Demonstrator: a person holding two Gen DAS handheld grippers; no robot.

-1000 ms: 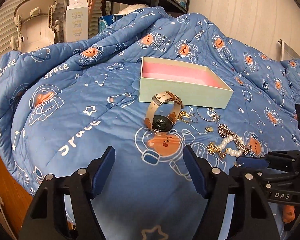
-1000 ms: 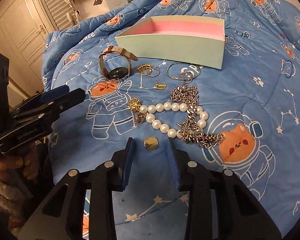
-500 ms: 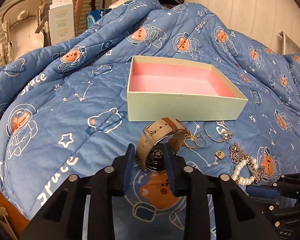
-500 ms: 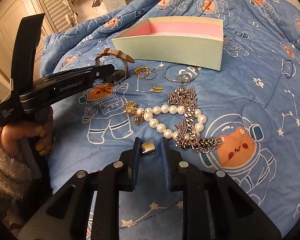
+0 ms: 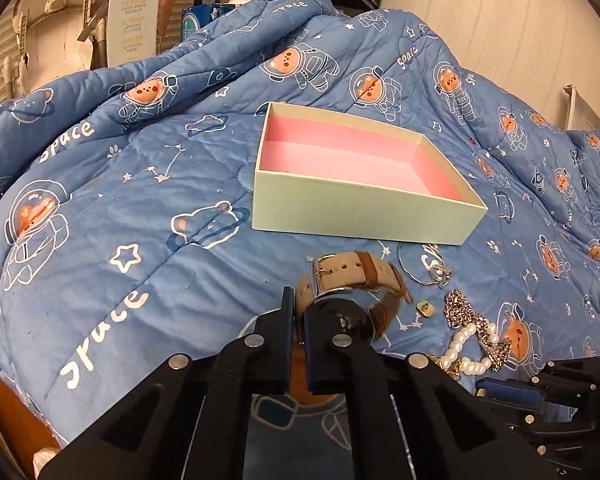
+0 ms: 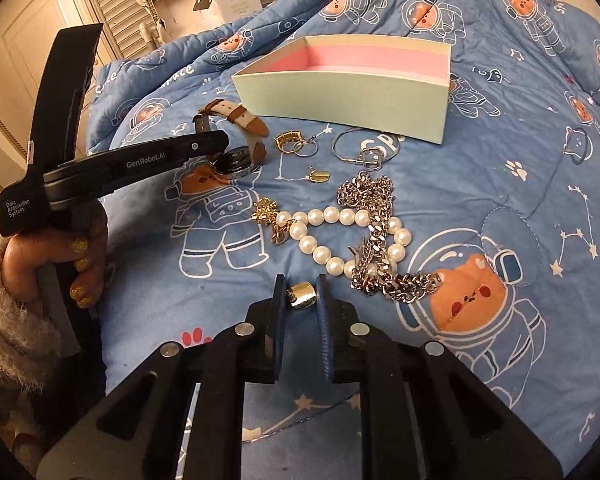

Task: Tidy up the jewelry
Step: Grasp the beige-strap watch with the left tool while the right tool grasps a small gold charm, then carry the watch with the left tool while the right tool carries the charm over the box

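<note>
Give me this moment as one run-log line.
left hand-held gripper: shut on watch strap | right hand-held gripper: closing on gold ring | box: empty

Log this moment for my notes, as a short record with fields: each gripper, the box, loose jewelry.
left gripper: shut on the watch strap
right gripper: closing, gold ring between its fingers
box: open, pink inside, empty
loose on quilt: pearl strand, silver chain, bangle
</note>
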